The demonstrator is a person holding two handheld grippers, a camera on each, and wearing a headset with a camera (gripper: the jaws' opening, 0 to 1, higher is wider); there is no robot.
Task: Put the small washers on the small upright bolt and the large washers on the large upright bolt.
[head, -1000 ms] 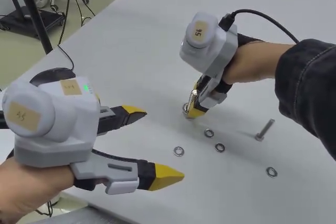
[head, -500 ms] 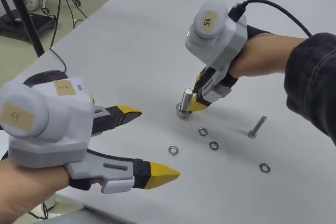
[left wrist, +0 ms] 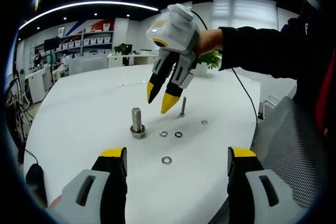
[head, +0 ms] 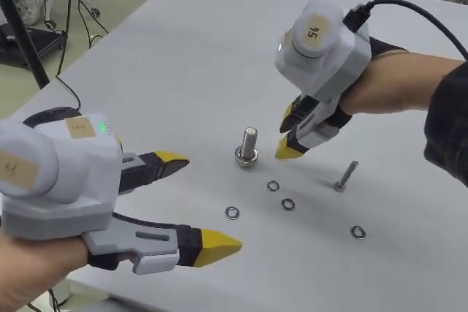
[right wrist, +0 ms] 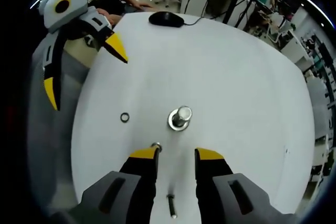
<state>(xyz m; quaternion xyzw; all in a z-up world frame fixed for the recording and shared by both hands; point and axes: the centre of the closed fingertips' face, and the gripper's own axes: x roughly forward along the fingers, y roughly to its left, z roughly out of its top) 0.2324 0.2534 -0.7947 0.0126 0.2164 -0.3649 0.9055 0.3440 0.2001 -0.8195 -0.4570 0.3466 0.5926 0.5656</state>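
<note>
Near the middle of the white table (head: 183, 56) the large bolt (head: 247, 145) stands upright, with what looks like a washer ringing its foot (the right gripper view suggests so, though it may be the bolt's own head). Just beside it the right gripper (head: 287, 135) hovers, jaws a little apart, holding nothing. The small bolt (head: 345, 177) stands upright a little way off, bare. Four loose washers (head: 232, 212) lie flat near the two bolts; their sizes are hard to tell apart. The left gripper (head: 199, 201) hangs nearer the person, jaws spread wide, empty. I judge the step to be fetching a washer: next, come down on one ring, pinch its rim, then lift it over the matching bolt
</note>
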